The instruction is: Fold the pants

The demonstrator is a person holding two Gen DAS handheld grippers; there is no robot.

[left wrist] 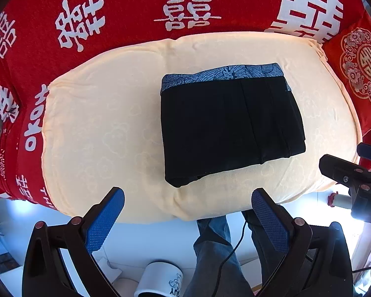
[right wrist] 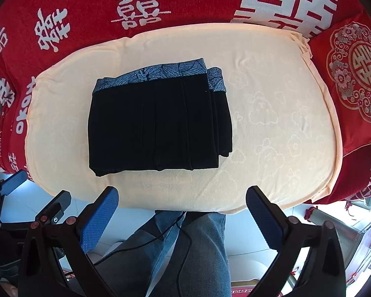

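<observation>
Both the left gripper point(left wrist: 188, 204) and right gripper point(right wrist: 182, 202) gape wide, empty, above folded pants point(left wrist: 230, 126).

Folded pants point(left wrist: 230, 123) centred on towel point(left wrist: 99, 123), apparently atop bedspread point(left wrist: 126, 7).

Red blanket point(left wrist: 136, 7): white 囍 (double happiness) characters, repeated.
Red cushion point(right wrist: 358, 74): 囍 medallion.
White mug point(left wrist: 160, 282): lettering, possibly "UY".

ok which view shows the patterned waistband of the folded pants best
The right wrist view: the blue patterned waistband shows along the top and steps down the right edge. The left wrist view shows the waistband too, mostly its top strip.
</observation>
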